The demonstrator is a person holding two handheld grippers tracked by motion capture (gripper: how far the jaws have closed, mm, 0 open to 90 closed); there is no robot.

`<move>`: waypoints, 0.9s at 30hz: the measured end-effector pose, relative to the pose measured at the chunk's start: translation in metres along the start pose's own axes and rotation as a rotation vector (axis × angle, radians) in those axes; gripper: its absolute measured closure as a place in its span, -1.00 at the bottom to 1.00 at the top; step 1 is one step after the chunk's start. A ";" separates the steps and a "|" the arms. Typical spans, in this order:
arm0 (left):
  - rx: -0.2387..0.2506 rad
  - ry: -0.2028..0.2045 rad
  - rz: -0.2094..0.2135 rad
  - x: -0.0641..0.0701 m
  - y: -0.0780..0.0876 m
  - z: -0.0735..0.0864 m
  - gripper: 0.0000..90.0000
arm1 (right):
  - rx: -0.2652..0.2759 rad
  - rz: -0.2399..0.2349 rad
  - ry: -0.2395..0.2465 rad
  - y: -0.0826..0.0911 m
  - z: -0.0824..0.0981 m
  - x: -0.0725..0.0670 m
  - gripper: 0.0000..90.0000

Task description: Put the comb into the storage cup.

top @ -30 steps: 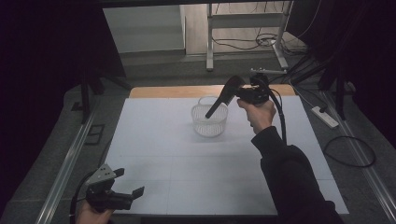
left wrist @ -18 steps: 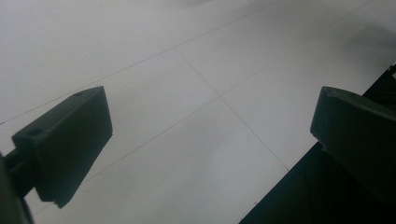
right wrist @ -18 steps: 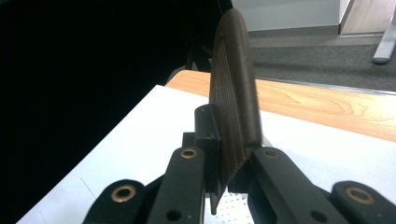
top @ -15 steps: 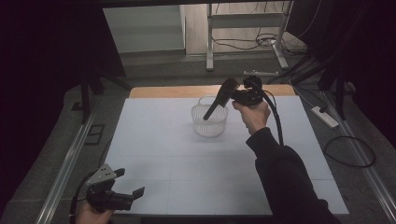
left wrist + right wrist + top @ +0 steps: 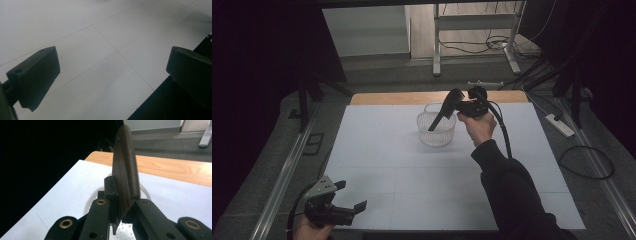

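A white mesh basket (image 5: 438,134) stands at the far middle of the white table top (image 5: 382,150). My right gripper (image 5: 458,106) hovers over the basket's right rim, shut on a dark flat utensil (image 5: 443,114) that slants down to the left, its lower tip inside the basket. In the right gripper view the utensil (image 5: 125,170) shows a ribbed face and stands upright between the jaws of the right gripper (image 5: 122,203), with the basket's rim (image 5: 91,201) below. My left gripper (image 5: 349,196) rests low at the table's near left corner, open, with nothing between the jaws of the left gripper (image 5: 112,67).
A strip of bare wood (image 5: 412,97) runs along the table's far edge. Cables and a power strip (image 5: 560,125) lie on the floor to the right, with metal frame legs (image 5: 437,45) behind. The table's near edge (image 5: 150,100) is close to the left gripper.
The right hand has come down and a little left with the utensil, bringing its tip lower into the basket. The left gripper has stayed where it was.
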State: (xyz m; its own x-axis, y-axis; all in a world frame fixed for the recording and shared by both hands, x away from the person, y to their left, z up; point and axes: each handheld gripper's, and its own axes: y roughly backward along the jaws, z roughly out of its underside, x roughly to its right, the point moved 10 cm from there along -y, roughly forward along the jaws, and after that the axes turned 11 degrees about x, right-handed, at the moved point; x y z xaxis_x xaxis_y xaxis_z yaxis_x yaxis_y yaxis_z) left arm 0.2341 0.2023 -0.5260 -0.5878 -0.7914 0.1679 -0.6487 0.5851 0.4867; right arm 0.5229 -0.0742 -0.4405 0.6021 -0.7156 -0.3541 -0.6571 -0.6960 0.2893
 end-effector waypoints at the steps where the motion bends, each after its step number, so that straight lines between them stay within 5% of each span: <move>1: 0.000 0.001 0.000 0.000 0.000 0.000 -1.00 | -0.002 0.001 -0.003 -0.001 0.001 0.001 0.91; 27: -0.002 0.004 0.003 0.000 0.000 0.000 -1.00 | -0.022 -0.029 -0.141 -0.016 0.028 0.020 0.91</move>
State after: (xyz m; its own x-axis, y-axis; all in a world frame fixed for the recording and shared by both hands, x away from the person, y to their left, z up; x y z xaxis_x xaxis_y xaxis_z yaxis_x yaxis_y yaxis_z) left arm 0.2342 0.2026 -0.5264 -0.5876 -0.7905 0.1725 -0.6460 0.5868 0.4883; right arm 0.5332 -0.0759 -0.4773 0.5497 -0.6810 -0.4837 -0.6292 -0.7185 0.2965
